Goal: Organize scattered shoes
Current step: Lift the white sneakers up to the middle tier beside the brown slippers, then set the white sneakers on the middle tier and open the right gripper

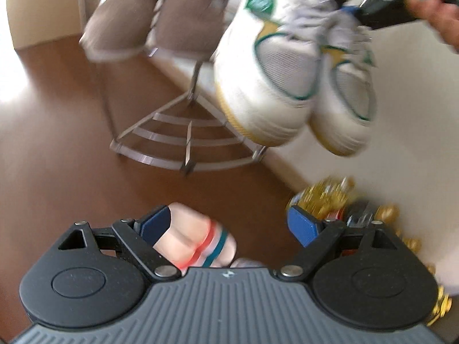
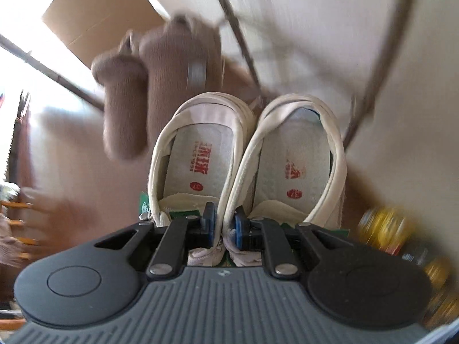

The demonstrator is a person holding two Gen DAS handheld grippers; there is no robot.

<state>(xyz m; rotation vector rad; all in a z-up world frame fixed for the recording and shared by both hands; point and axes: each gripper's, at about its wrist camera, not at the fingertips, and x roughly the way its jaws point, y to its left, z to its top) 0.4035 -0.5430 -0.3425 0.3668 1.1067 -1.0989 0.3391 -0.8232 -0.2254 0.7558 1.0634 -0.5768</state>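
Observation:
A pair of white sneakers [image 1: 266, 86] with green and yellow trim hangs toe-down in the air, in front of a metal corner rack [image 1: 178, 137]. My right gripper [image 2: 224, 223] is shut on the two inner collars of the white sneakers [image 2: 200, 149], pinching both shoes together. Two brown shoes [image 1: 155, 20] rest on the rack's upper tier, to the left of the hanging pair; they also show as blurred brown shoes [image 2: 126, 106] in the right wrist view. My left gripper [image 1: 229, 223] is open and holds nothing, well below and in front of the sneakers.
A person's foot in a red-and-teal strapped sandal [image 1: 195, 238] stands on the brown floor under my left gripper. Golden bottles or jars [image 1: 324, 195] cluster by the cream wall at the right. A hand [image 1: 430, 14] is at the top right. A cardboard box [image 2: 94, 14] stands behind the rack.

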